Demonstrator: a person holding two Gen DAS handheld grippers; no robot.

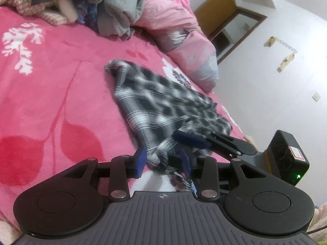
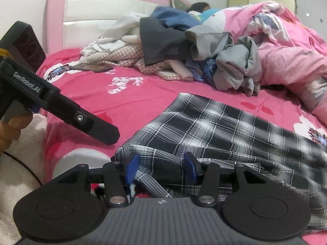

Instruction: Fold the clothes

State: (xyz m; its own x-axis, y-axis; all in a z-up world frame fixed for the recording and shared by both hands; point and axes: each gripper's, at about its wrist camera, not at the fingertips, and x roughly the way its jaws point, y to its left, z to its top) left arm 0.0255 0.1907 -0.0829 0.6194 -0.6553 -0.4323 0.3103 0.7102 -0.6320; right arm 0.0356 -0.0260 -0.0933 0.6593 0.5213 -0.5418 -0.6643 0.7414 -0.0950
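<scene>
A black-and-white plaid garment (image 1: 163, 102) lies spread on the pink bed sheet (image 1: 51, 91), reaching toward the near edge of the bed. My left gripper (image 1: 163, 161) is at its near corner. The blue pads stand apart with a bunched bit of the hem loosely between them. In the right wrist view, my right gripper (image 2: 161, 169) sits at the near edge of the plaid garment (image 2: 224, 126), jaws wide, with a fold of cloth lying in the gap. One blue finger (image 1: 190, 139) of the right gripper rests on top of the cloth, close beside the left gripper.
A heap of unfolded clothes (image 2: 184, 47) is piled at the head of the bed, with a rumpled pink quilt (image 2: 286, 51) to its right. A person (image 2: 200, 7) lies behind the heap. A dark flat phone-like object (image 2: 92, 67) lies on the sheet. The white wall (image 1: 276, 102) borders the bed.
</scene>
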